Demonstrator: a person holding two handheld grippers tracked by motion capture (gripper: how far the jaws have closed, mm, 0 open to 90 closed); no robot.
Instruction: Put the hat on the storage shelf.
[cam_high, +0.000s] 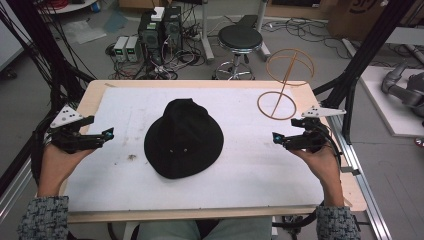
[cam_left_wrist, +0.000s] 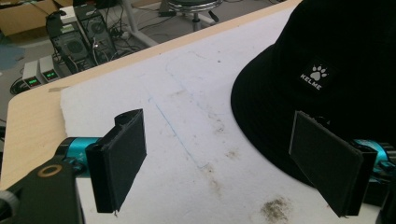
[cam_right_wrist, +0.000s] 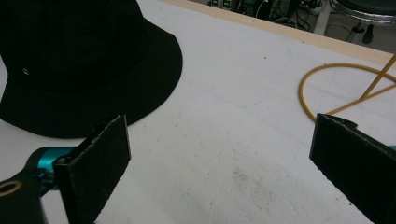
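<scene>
A black bucket hat (cam_high: 183, 138) lies brim down in the middle of the white mat (cam_high: 250, 170). In the left gripper view the hat (cam_left_wrist: 327, 60) shows a small white paw logo. My left gripper (cam_high: 106, 134) hovers at the mat's left edge, pointing toward the hat, jaws wide open and empty (cam_left_wrist: 229, 163). My right gripper (cam_high: 276, 138) is held at the right side of the mat, also pointing at the hat, open and empty (cam_right_wrist: 224, 158). The hat (cam_right_wrist: 79, 60) sits to the left in the right gripper view.
A yellow wire hat stand (cam_high: 282, 85) with a round base ring stands at the mat's far right corner; the ring (cam_right_wrist: 336, 88) lies near my right gripper. Behind the wooden table (cam_high: 95, 95) are a black stool (cam_high: 240, 40), computer boxes (cam_high: 160, 30) and cables.
</scene>
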